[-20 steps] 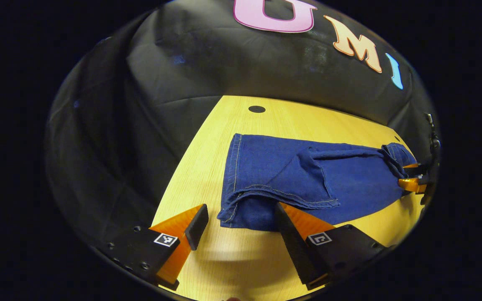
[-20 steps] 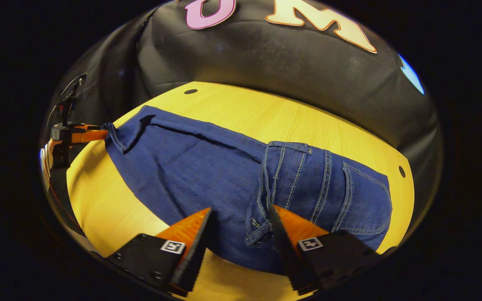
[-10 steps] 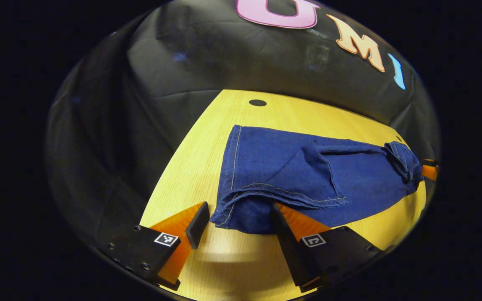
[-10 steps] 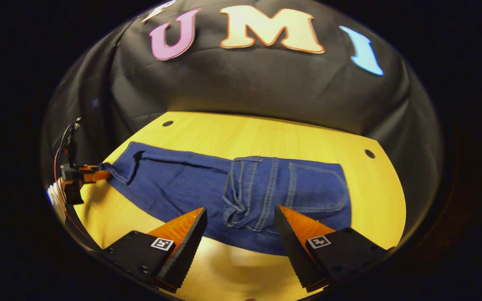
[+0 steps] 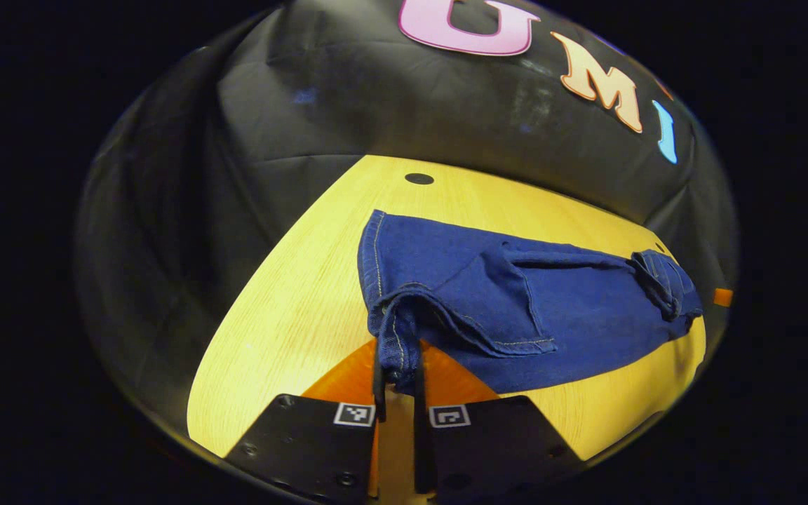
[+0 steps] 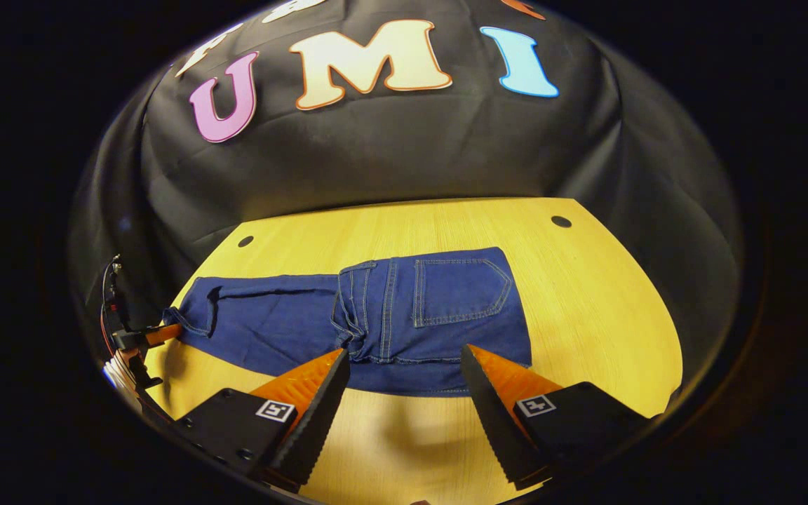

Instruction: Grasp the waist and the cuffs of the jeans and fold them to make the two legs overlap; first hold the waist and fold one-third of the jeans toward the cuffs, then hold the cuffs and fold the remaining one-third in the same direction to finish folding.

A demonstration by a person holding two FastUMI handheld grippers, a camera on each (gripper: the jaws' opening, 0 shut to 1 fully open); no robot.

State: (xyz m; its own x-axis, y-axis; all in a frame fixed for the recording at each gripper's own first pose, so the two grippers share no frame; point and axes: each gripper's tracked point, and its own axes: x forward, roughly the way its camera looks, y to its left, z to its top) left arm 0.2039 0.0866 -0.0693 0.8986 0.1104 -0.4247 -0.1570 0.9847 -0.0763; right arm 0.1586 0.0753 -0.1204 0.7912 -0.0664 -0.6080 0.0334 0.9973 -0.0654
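Note:
Dark blue jeans lie lengthwise on the yellow table, the legs overlapped. In the left gripper view, my left gripper is shut on the cuffs, which bunch up between its fingers and lift a little off the table. In the right gripper view, the waist part with the back pocket lies folded over the legs. My right gripper stands open just in front of the jeans' near edge, holding nothing. The left gripper also appears at the far left, at the cuff end.
The wooden table has small dark holes near its far corners. Bare table surface lies to the right of the folded waist and in front of the jeans. The black cloth wall stands close behind the table.
My left gripper has closed on the cuffs and raised them slightly. My right gripper, still open, has drawn back from the folded waist toward the near side of the table.

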